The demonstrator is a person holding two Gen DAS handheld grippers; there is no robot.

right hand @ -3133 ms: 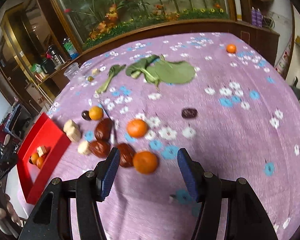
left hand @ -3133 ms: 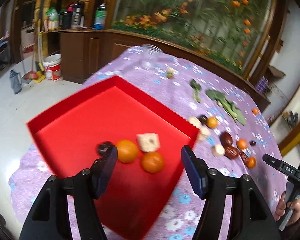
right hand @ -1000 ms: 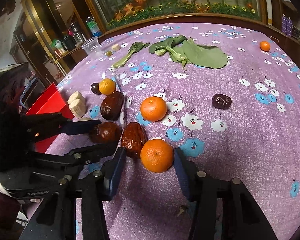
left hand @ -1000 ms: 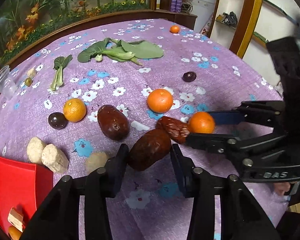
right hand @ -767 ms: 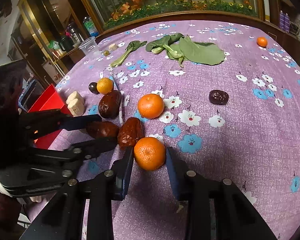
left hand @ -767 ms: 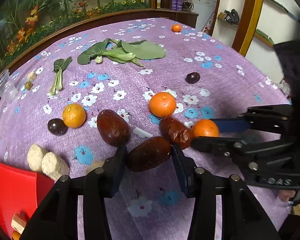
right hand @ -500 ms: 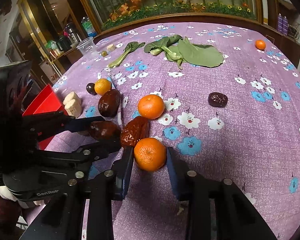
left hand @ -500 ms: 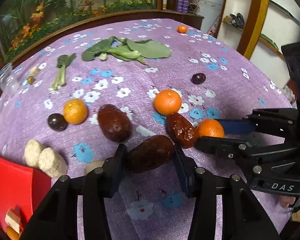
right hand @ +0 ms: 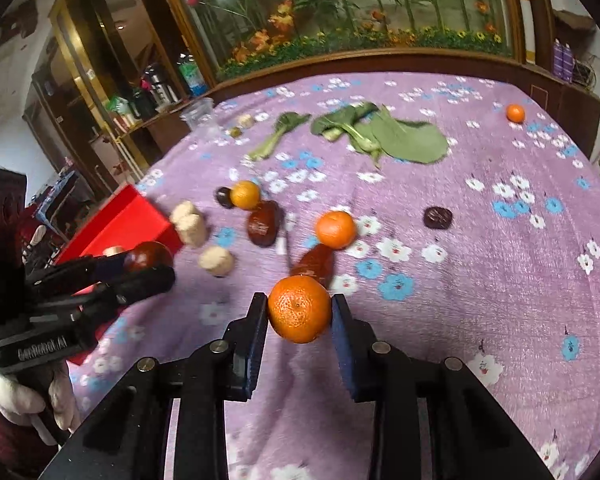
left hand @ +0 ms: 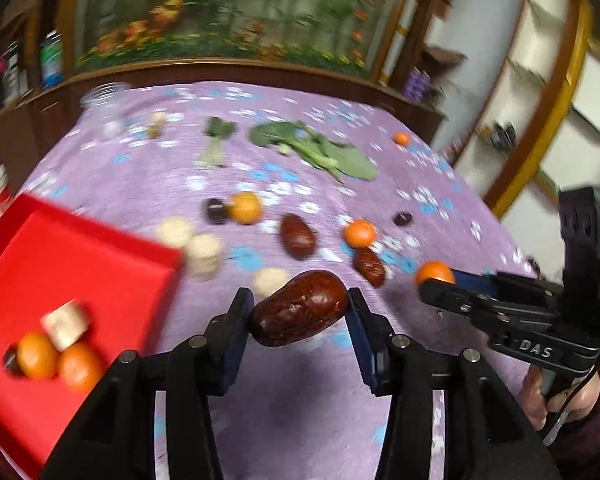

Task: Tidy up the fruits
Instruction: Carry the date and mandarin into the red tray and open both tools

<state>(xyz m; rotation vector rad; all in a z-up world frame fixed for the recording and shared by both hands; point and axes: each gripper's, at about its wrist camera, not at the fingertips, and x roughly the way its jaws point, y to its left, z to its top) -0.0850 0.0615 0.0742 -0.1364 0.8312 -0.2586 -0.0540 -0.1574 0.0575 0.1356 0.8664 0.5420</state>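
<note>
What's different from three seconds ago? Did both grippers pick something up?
Yes. The left gripper left the red tray, closed on a big brown date and lifted it. The right gripper closed on an orange and raised it off the cloth. The greens and the other fruit stayed put.

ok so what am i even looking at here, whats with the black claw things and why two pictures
No robot: a person holds a hand-held grabber in each hand, each with a camera looking along its black tongs. One picture comes from the left grabber, one from the right. The left tongs grip a large dark-brown date; the right tongs grip a round orange mandarin. Both are lifted above the purple flowered tablecloth, where more mandarins, dates, pale chunks and green leafy vegetables lie. At the left sits a red tray already holding some fruit, probably where these go.
</note>
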